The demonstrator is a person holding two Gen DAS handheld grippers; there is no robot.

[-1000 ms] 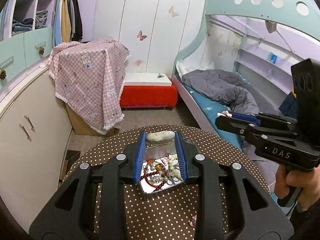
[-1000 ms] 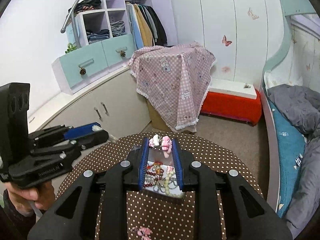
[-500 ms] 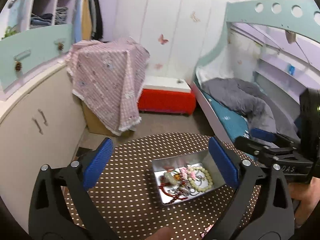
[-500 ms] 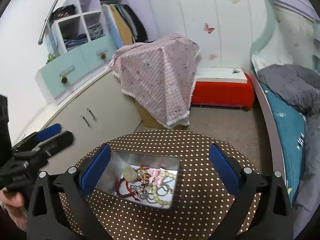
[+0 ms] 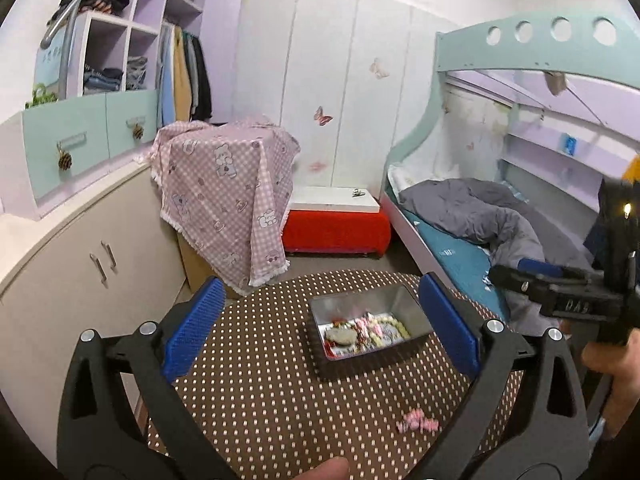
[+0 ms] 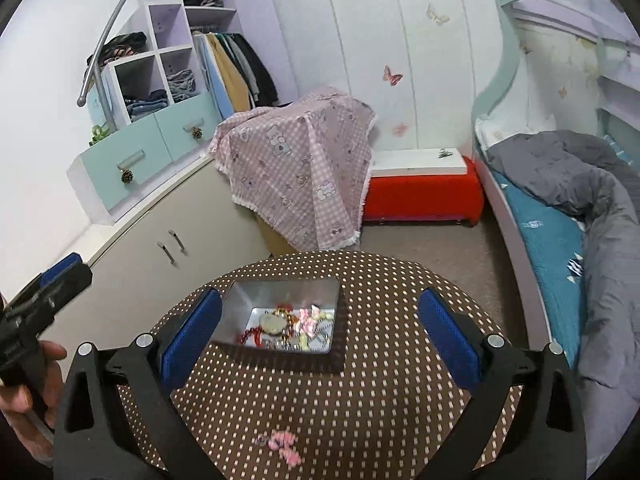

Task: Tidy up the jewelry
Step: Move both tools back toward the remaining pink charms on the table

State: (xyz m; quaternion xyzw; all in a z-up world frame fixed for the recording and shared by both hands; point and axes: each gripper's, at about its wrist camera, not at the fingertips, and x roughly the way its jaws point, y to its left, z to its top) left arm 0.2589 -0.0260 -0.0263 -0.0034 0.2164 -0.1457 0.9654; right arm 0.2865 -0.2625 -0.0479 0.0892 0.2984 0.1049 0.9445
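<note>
Both sets of jaws have just been opening: a second ago they were nearly together over the metal tin (image 5: pixel 416 316), and now they are spread as wide as they go, with nothing pressed between the blue pads in either view. Both tools have also been drawn back, so that the tin is seen whole and further off than before. It is judged that a pause between picks has been reached, and that the next target is being chosen. The left hand-held gripper (image 5: pixel 320 330) is held apart above the dotted worktop (image 5: pixel 256 376), empty and touching nothing; the tin is framed toward its right pad but is not gripped. The right hand-held gripper (image 6: pixel 320 330) is likewise apart and empty, with the tin (image 6: pixel 240 308) lying just beyond its left pad. The jewelry (image 5: pixel 366 330) is gathered in the tin as a heap of beads, a red strand and a pale flat piece. One pink item (image 6: pixel 282 442) is left loose on the worktop, near the front edge and well apart from the tin, so the sorting is judged unfinished
</note>
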